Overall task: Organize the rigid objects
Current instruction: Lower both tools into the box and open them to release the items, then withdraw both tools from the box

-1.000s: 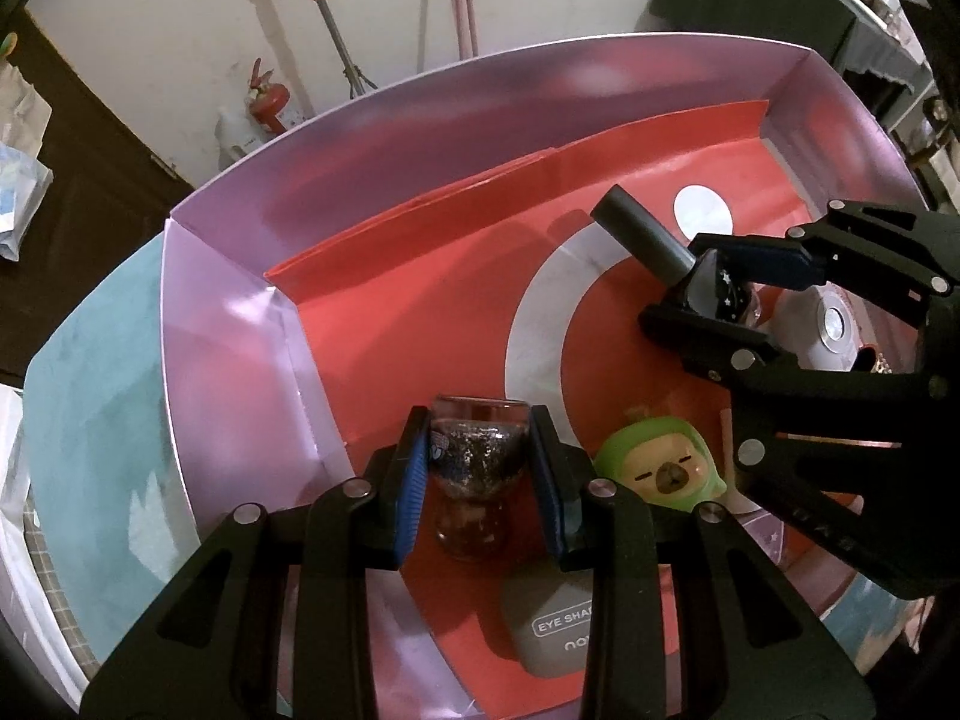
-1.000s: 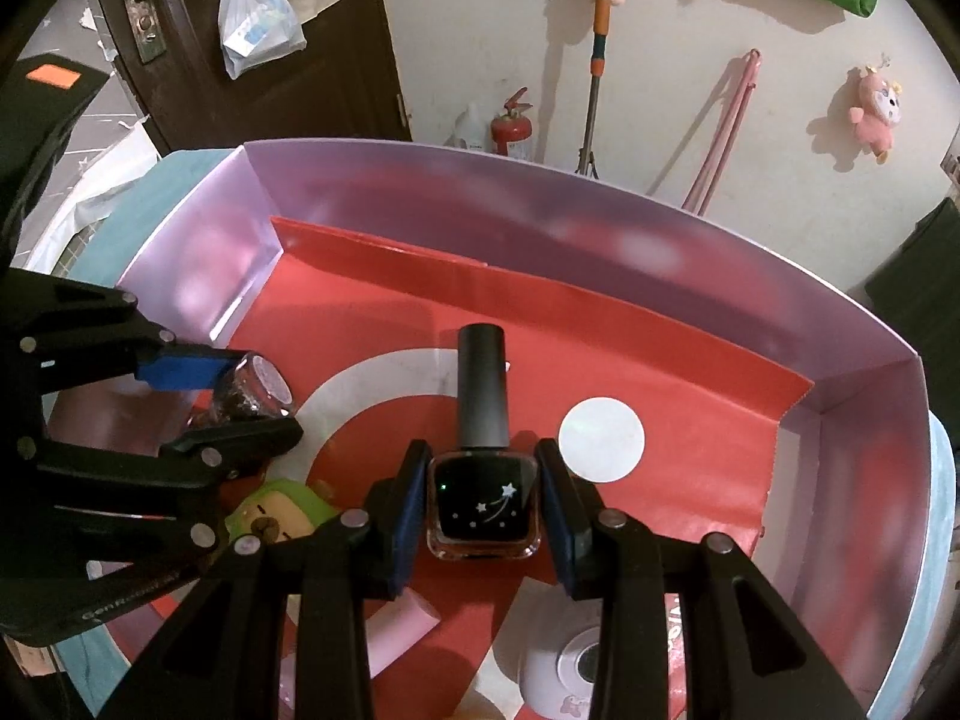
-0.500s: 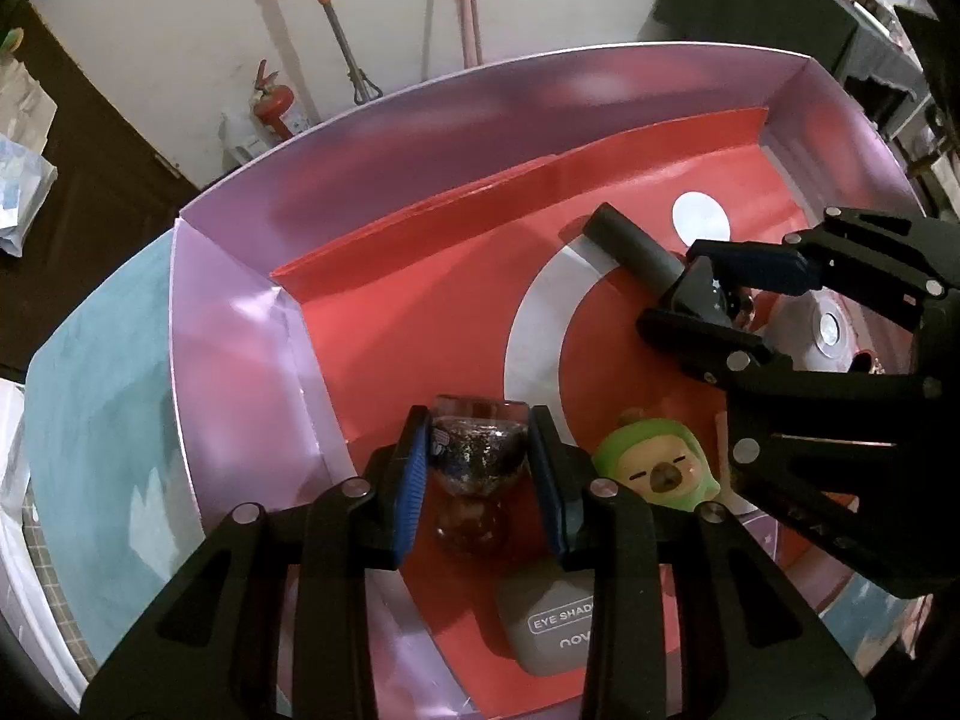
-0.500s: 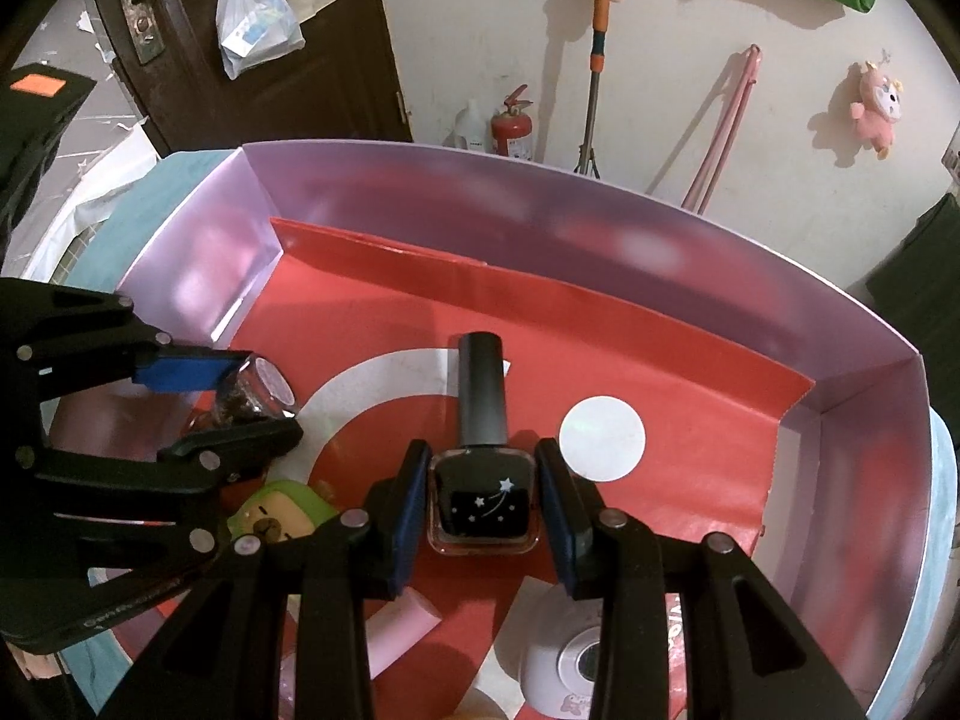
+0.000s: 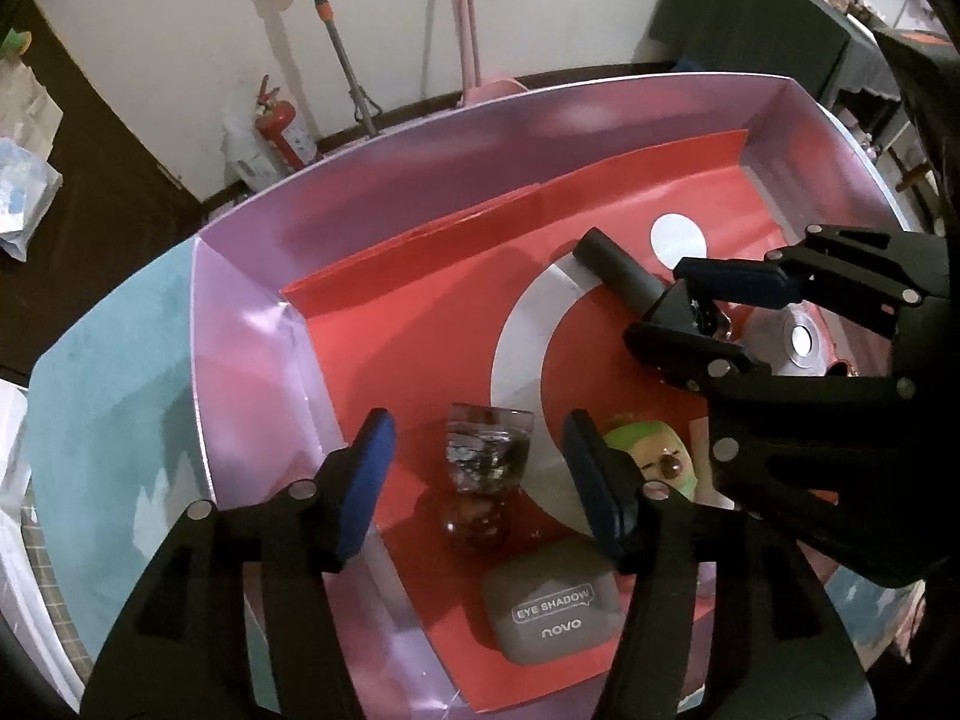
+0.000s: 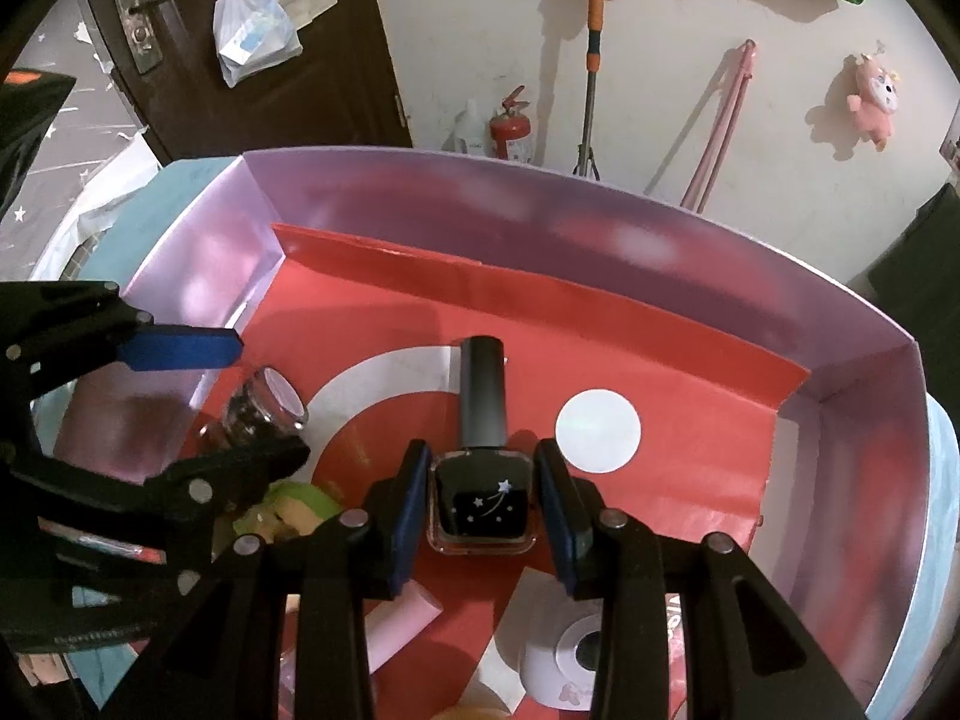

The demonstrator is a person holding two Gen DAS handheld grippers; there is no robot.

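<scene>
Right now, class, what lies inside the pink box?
Inside the pink box: a glitter jar, black nail polish bottle, green toy, eye shadow case. Grippers hide other items partly.

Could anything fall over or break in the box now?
Maybe. The little jar lies on its side between the open left jaws, free, so it could roll toward the wall or the green toy. The nail polish is glass and the right jaws are still close on it; lifting off crookedly could drag or knock it. Both grippers work close together, so they could bump.

box (image 5: 252,324) far half bare, near end crowded
</scene>
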